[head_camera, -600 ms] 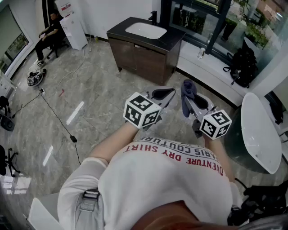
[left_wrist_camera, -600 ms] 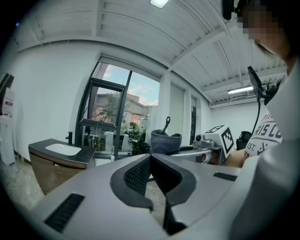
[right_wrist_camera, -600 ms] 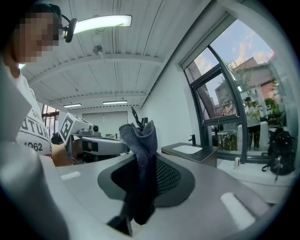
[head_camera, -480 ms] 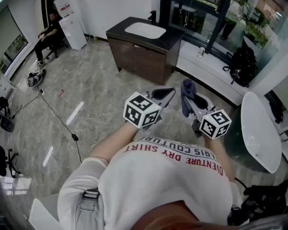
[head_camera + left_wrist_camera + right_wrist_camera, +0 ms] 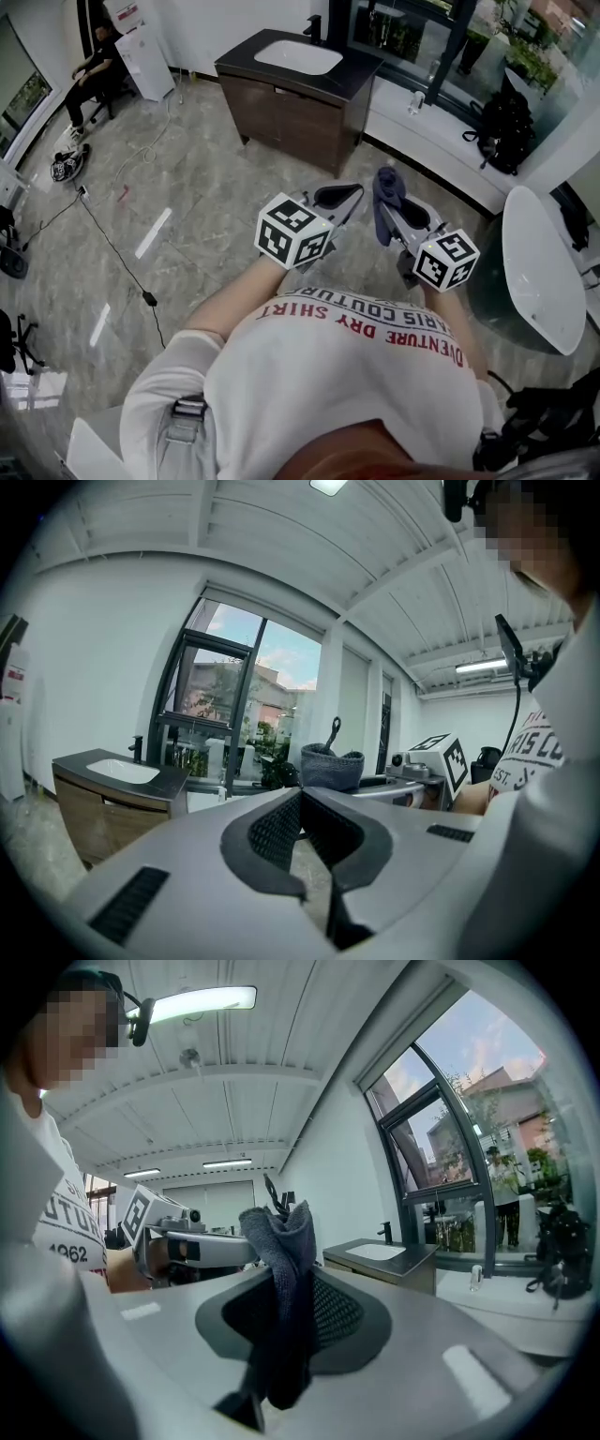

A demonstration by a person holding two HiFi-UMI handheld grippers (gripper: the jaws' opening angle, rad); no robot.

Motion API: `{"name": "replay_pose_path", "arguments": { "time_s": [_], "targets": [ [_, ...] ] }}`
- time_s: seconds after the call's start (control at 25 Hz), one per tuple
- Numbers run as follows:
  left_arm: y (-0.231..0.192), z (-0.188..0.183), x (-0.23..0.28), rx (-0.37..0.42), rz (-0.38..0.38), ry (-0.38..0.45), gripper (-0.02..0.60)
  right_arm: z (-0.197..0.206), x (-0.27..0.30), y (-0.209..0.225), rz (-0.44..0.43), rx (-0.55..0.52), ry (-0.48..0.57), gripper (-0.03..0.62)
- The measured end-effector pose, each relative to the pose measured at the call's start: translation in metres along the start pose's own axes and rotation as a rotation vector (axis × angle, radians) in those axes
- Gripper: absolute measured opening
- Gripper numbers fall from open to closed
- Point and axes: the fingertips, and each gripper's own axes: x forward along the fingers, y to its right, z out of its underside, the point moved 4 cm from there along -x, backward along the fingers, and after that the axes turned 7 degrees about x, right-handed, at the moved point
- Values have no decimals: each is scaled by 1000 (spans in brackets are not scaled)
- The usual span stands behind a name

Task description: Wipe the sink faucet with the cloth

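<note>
A dark wooden vanity (image 5: 291, 108) stands across the floor, with a white sink basin (image 5: 298, 56) and a black faucet (image 5: 314, 27) at its back edge. Both grippers are held at chest height, far from it. My right gripper (image 5: 387, 208) is shut on a dark grey-blue cloth (image 5: 383, 192), which sticks up between the jaws and hangs down (image 5: 284, 1288) in the right gripper view. My left gripper (image 5: 349, 193) is shut with nothing in it, its pads (image 5: 281, 822) meeting at the tips. The basin (image 5: 378, 1252) and faucet (image 5: 386, 1233) show far off.
A window ledge with a small bottle (image 5: 413, 104) and a black backpack (image 5: 506, 131) runs behind the vanity. A white oval table (image 5: 539, 277) stands at the right. A person (image 5: 94, 66) sits at far left; a black cable (image 5: 117, 248) crosses the marble floor.
The vanity has shifted slightly up and left in the head view. Both grippers keep their pose, and the cloth stays in the right one.
</note>
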Motion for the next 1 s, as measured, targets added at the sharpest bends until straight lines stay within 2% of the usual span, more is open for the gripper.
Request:
{"name": "replay_pose_path", "arguments": {
  "time_s": [0.2,0.48,0.76,1.0],
  "targets": [
    [-22,11,5,-42,9,-22,2,9,19,11,12,56,-21,77],
    [-95,37,-8,-111,15,-73,2,29,97,20,27,143,-77,77],
    [-186,25,-32,-82,-29,-62,2,7,180,19,22,115,-64,77],
    [-257,22,4,-81,-60,-63,2,-21,242,71,9,98,-11,77]
  ]
}}
